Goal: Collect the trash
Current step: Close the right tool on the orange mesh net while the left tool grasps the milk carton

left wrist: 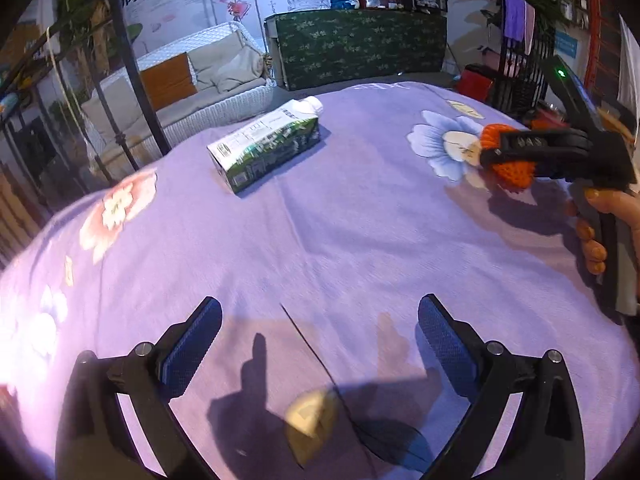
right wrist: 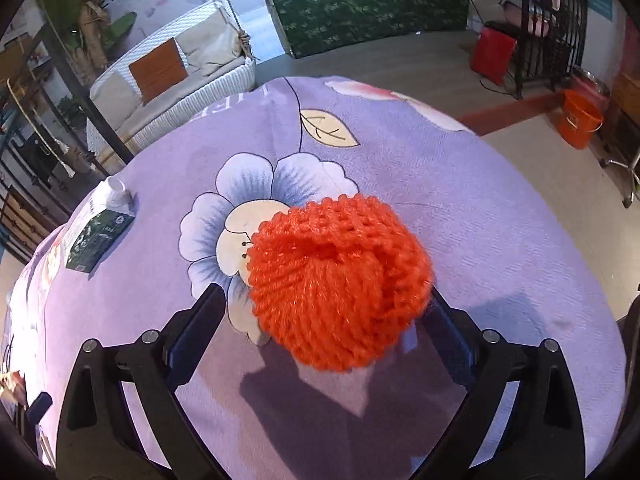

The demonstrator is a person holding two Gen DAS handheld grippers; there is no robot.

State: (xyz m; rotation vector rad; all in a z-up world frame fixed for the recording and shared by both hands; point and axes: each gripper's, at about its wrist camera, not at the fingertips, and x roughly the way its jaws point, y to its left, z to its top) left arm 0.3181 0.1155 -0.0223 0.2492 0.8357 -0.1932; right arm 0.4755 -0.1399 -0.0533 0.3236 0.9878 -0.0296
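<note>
While betw. right gripper (right wrist: pixel 320 320) fingers, orange net (right wrist: pixel 340 280) off cloth.

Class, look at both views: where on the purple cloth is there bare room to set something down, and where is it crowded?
Free: the wide stretch of purple cloth between the carton, the left tool and the right tool. Crowded: the blue printed flower, where the orange knitted ball sits between the right tool's fingers.
</note>
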